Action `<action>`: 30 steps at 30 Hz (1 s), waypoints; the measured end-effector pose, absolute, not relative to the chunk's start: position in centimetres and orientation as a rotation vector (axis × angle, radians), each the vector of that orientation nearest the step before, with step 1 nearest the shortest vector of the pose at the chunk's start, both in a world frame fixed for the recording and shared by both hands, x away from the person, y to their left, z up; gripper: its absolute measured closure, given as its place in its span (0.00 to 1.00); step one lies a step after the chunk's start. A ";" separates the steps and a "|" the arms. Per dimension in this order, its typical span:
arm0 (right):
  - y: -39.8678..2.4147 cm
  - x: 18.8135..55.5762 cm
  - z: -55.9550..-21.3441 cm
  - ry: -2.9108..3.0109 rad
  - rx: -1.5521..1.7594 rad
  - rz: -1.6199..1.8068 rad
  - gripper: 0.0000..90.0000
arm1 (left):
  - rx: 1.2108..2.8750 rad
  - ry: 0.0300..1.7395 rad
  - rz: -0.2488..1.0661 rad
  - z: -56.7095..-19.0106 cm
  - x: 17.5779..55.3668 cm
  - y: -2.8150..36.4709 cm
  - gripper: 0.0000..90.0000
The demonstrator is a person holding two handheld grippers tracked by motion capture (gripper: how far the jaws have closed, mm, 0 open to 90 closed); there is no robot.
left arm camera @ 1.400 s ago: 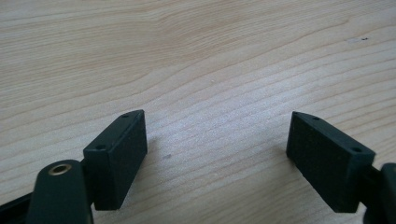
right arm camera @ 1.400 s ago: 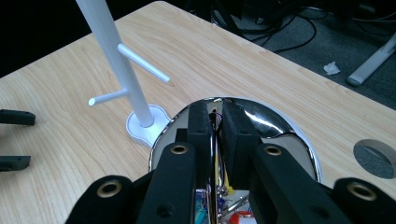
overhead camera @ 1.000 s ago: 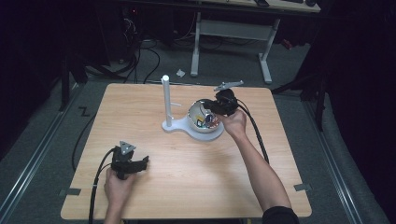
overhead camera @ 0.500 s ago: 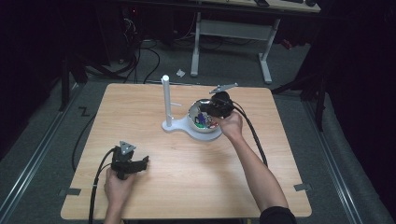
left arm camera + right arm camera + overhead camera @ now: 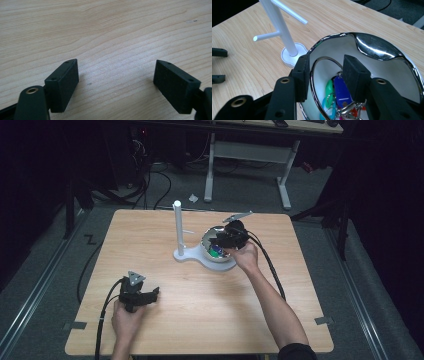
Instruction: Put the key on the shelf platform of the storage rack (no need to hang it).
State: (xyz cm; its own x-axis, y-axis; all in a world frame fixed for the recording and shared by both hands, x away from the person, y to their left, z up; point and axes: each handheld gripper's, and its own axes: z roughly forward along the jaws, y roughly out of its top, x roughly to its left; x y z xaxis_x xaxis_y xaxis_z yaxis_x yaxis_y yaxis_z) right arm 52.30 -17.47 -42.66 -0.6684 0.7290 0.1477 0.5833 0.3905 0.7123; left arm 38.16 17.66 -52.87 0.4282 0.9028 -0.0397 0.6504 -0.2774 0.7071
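high view, right tool (image 5: 223, 241) at the chrome bowl (image 5: 210, 251) on the desk (image 5: 200, 310) beside the white peg stand (image 5: 177, 227), left tool (image 5: 145, 296) resting near the front edge, left gripper view, jaws wide over bare wood, right gripper view, jaws just opening, straddling the bowl's rim, key tags (image 5: 338, 93) and big ring (image 5: 317, 85) lying inside

right gripper (image 5: 325, 75): its jaws have just been opening; they now stand apart over the mouth of the chrome bowl (image 5: 377, 47), one jaw outside the near rim, the other inside.
between the jaws: the thin metal ring (image 5: 322, 60) and the bowl's near rim run through the gap, and neither pad presses on them.
key tags (image 5: 339, 88): the blue and green tags lie loose at the bottom of the bowl, below the jaws.
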 end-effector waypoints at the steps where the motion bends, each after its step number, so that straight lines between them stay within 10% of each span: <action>1: -17.6 52.3 -42.7 2.455 1.177 1.143 0.63 | 2.026 1.306 0.496 -52.9 38.2 17.7 0.23; 30: -24.1 47.6 -40.5 2.247 1.269 1.269 0.57 | 2.024 1.307 0.494 -52.9 38.2 17.6 0.23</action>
